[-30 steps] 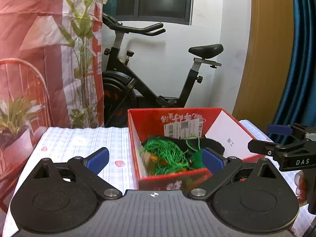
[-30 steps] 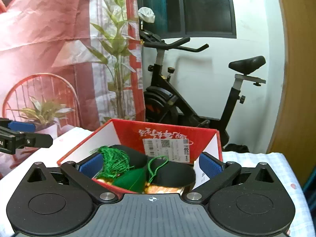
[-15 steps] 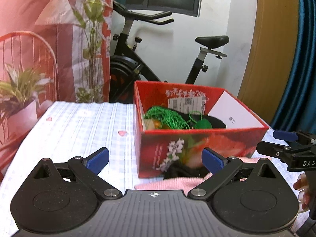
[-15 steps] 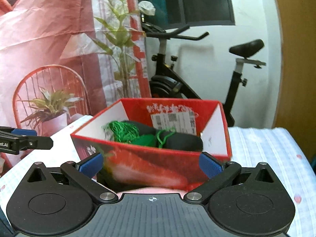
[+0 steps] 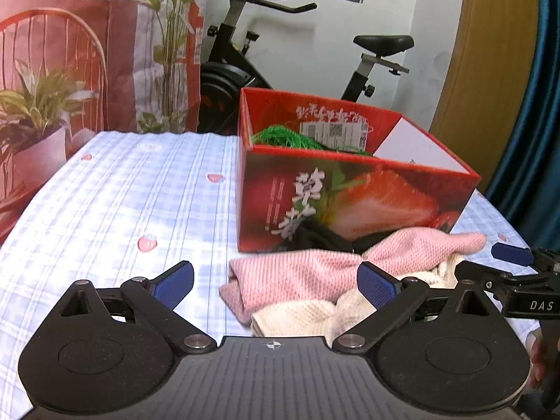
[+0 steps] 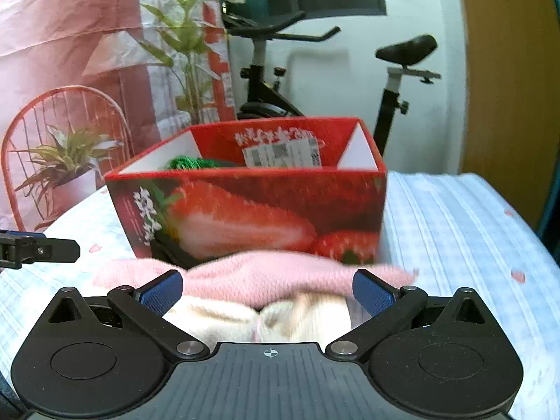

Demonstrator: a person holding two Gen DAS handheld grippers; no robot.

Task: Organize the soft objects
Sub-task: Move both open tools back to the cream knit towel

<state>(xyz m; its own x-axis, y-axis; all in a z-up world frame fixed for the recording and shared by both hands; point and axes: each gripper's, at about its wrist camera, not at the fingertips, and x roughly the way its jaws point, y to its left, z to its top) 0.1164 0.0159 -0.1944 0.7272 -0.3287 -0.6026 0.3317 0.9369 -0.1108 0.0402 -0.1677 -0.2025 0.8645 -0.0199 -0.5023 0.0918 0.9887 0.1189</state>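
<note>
A red strawberry-print box (image 5: pixel 353 196) stands on the checked tablecloth and holds green netting (image 5: pixel 283 138) and dark items. In front of it lie a pink knitted cloth (image 5: pixel 308 273), a cream cloth (image 5: pixel 297 318) and a black item (image 5: pixel 315 238). My left gripper (image 5: pixel 274 285) is open, its jaws either side of the pink and cream cloths. My right gripper (image 6: pixel 267 292) is open over the same pink cloth (image 6: pixel 266 276) and cream cloth (image 6: pixel 280 322), facing the box (image 6: pixel 252 210). Neither holds anything.
The checked tablecloth (image 5: pixel 122 210) stretches left of the box. An exercise bike (image 5: pixel 245 56), a potted plant (image 5: pixel 35 112) and a red wire chair (image 6: pixel 63 140) stand behind the table. A blue curtain (image 5: pixel 539 105) hangs at right.
Both grippers have come down and back from above the box to table level in front of it. The pink and cream cloths have come into view between the jaws.
</note>
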